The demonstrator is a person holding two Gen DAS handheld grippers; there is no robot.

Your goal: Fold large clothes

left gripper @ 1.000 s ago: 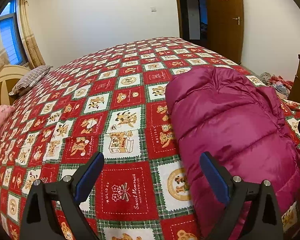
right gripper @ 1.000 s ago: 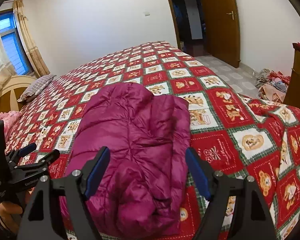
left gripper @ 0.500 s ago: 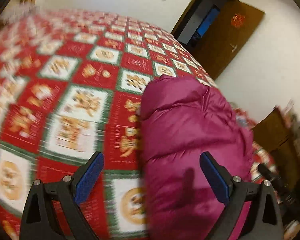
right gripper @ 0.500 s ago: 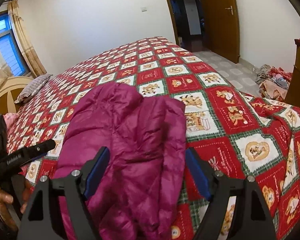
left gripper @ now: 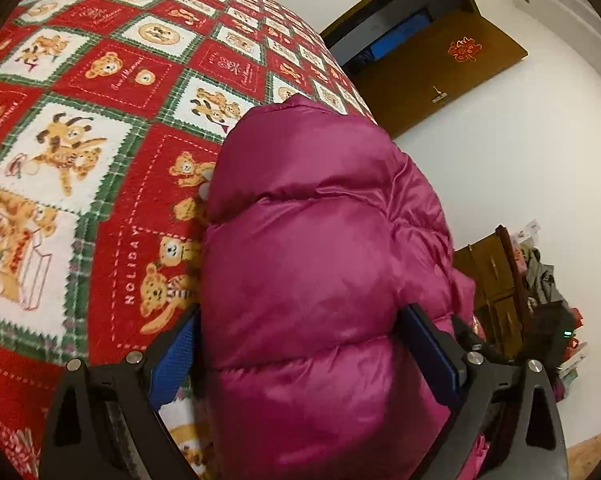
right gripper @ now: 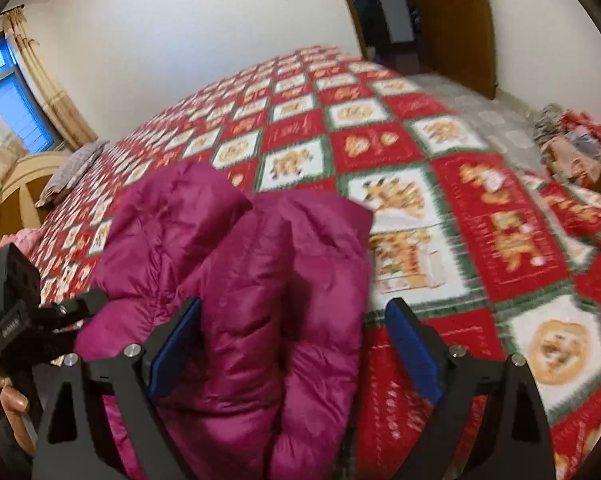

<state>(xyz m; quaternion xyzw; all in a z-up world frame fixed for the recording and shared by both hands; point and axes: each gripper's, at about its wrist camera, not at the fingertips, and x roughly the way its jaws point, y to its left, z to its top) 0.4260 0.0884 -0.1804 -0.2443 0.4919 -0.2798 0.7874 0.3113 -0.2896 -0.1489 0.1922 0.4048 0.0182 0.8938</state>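
A puffy magenta down jacket (left gripper: 320, 272) lies folded lengthwise on the bed, also in the right wrist view (right gripper: 236, 280). My left gripper (left gripper: 300, 356) is rolled sideways and straddles the jacket's near end, jaws wide, the padding bulging up between the blue pads (left gripper: 176, 356). It shows at the left edge of the right wrist view as the left gripper (right gripper: 84, 306), low beside the jacket. My right gripper (right gripper: 294, 344) hovers over the jacket's right edge; its jaws are opening, one finger above the jacket, the other above the bedspread, pads not pressing.
The bed carries a red, green and white teddy-bear bedspread (right gripper: 480, 220). A striped pillow (right gripper: 72, 168) and wooden headboard (right gripper: 20, 184) lie far left. An open wooden door (left gripper: 440, 68), a wooden dresser (left gripper: 492, 280) and a clothes pile on the floor (right gripper: 568, 140) stand on the right.
Both grippers came down and closer to the jacket. The left one rolled sideways and now straddles the jacket's end. The right gripper's jaws stand a little wider.
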